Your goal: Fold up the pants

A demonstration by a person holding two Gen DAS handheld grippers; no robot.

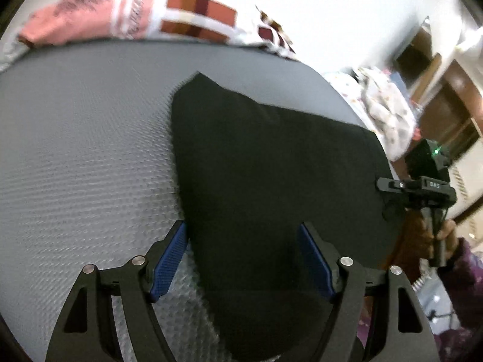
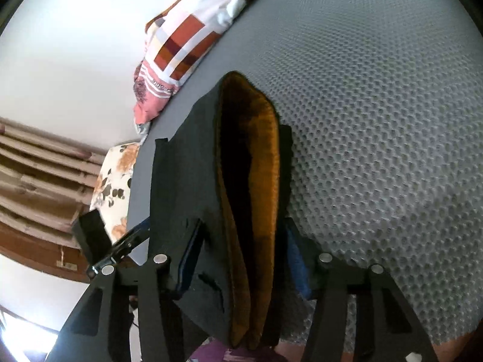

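Pants (image 1: 271, 166) on mattress (image 1: 90, 150), between left gripper (image 1: 243, 261) fingers

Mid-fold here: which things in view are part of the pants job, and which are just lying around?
Part of the job:
- black pants, orange lining showing at the opening
- left gripper, open over the pants
- right gripper, the pants between its fingers
- grey textured mat they lie on

Lying about:
- checked cloth
- pink striped cloth
- floral fabric

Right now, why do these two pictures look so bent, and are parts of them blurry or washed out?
Left wrist view: fisheye lens bows the grey mat; patterned pillow smeared by blur; wall overexposed white; black pants show no detail. Right wrist view: sharper, mat's dimples crisp, pants' orange lining well lit, wall also washed out.
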